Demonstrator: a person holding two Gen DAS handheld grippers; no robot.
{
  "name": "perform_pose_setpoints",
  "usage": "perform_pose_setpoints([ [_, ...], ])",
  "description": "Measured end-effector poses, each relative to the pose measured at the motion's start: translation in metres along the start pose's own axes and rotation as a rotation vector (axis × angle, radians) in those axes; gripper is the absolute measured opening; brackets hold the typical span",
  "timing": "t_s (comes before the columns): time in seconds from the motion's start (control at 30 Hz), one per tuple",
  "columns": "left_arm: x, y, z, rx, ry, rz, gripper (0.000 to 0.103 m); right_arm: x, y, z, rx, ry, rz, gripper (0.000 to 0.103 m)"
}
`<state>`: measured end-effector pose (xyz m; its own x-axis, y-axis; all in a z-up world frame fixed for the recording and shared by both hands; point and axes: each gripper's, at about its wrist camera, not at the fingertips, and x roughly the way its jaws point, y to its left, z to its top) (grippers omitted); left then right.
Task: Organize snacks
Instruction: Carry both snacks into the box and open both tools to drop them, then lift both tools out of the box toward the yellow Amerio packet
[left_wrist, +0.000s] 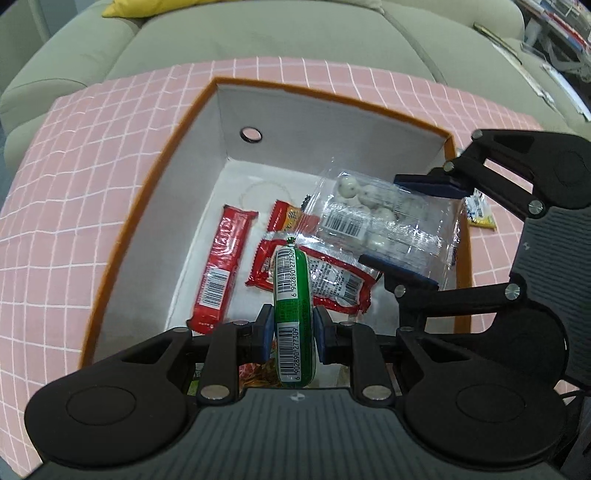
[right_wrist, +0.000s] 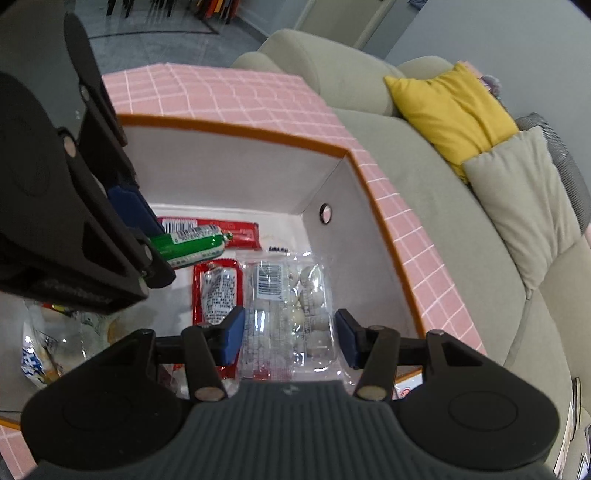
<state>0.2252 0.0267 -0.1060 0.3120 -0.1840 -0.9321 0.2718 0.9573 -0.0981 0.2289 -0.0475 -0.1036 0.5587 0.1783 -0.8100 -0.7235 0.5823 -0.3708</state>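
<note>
Right now both claws hang over an orange-rimmed box with white inner walls, which sits on a worktop covered in a pink grid cloth. The left claw is pinching a green sausage stick, its blue pads pressed on either side of the stick, which points away from the camera above the box floor. The right claw is spread wide, its jaws standing either side of a clear bag of white candies; whether the pads touch the bag I cannot tell. That bag lies inside the box, partly on top of a red packet. Left of it on the box floor lies a long red bar. Beyond the right wall of the box, a small yellow and white packet rests on the cloth. Behind the worktop stands a grey-green sofa with a yellow cushion.
</note>
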Motion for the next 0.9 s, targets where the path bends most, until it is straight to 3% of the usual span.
perform_pose_setpoints([
  [0.3, 0.021, 0.0, 0.003, -0.001, 0.056, -0.027, 0.024, 0.026, 0.005, -0.005, -0.022, 0.083, 0.062, 0.051],
  [0.63, 0.017, 0.004, 0.0, -0.03, 0.05, -0.032, 0.025, 0.017, 0.004, -0.004, -0.014, 0.081, 0.061, 0.06],
  [0.7, 0.01, 0.003, 0.001, -0.028, 0.033, -0.028, 0.037, 0.015, 0.001, -0.002, -0.003, 0.075, 0.047, 0.069],
  [0.9, -0.017, -0.001, -0.003, -0.04, -0.03, -0.028, 0.049, -0.006, -0.013, 0.001, 0.052, 0.066, 0.012, 0.079],
])
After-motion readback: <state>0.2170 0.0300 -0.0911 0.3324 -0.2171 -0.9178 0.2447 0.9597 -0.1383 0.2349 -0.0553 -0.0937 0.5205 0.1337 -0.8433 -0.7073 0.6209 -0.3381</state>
